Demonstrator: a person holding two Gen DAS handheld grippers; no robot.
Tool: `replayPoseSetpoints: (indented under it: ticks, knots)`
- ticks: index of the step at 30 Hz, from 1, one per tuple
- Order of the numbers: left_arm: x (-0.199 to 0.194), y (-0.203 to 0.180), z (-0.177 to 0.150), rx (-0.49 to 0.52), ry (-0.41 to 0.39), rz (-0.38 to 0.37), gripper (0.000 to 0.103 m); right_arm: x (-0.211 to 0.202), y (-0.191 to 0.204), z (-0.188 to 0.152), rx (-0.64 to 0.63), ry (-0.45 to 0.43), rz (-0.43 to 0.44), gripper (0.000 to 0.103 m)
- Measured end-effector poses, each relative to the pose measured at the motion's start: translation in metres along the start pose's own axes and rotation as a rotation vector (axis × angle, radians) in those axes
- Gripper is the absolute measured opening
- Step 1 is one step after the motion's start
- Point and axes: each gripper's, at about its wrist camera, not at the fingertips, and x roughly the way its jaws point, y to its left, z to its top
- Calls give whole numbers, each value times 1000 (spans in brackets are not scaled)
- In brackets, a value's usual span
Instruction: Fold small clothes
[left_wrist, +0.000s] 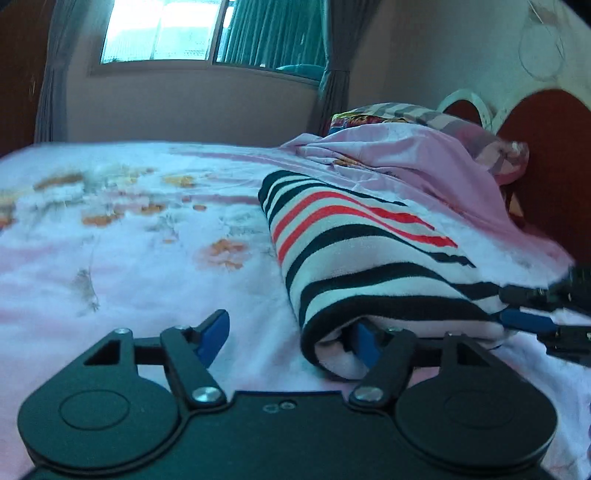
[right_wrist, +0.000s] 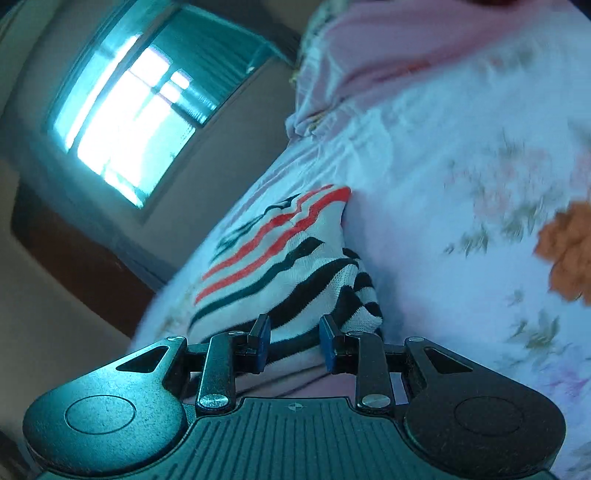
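The striped garment (left_wrist: 354, 258) lay lengthwise running far-left across the bed (left_wrist: 129, 288), its near end between both grippers' parted jaws, the left gripper (left_wrist: 291, 336) straddling its fold, the right gripper (right_wrist: 294, 345) its corner.

floral bedsheet (left_wrist: 129, 258), curtained window (left_wrist: 159, 29), pillow (left_wrist: 461, 129), headboard (left_wrist: 546, 155)

No readable text anywhere (both views blurred).
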Motion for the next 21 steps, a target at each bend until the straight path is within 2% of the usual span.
replayPoseSetpoints:
  ticks: [1, 2, 6, 7, 9, 12, 15, 19, 21]
  knots:
    - [3, 0, -1, 2, 23, 2, 68, 6, -3, 3, 38, 29, -24, 29]
    - [5, 3, -1, -7, 31, 12, 68, 1, -4, 5, 63, 35, -13, 29]
    - [-1, 7, -3, -29, -5, 14, 66, -17, -13, 4, 153, 34, 57, 31]
    - [-1, 6, -4, -33, -12, 18, 66, -17, -16, 4, 176, 39, 72, 41]
    - [-4, 8, -5, -48, -22, 24, 66, -14, -18, 4, 195, 32, 92, 46]
    - [-4, 16, -9, -108, -15, 27, 67, -5, -17, 5, 210, 53, 73, 46]
    - [-4, 25, -10, -163, -2, 14, 67, -8, -19, 4, 230, 60, 94, 46]
    - [-11, 12, -11, -105, -25, 38, 66, -11, -27, 0, 259, 74, 101, 46]
    - [-8, 8, -10, -90, -5, 21, 67, -6, -30, -3, 260, 77, 83, 46]
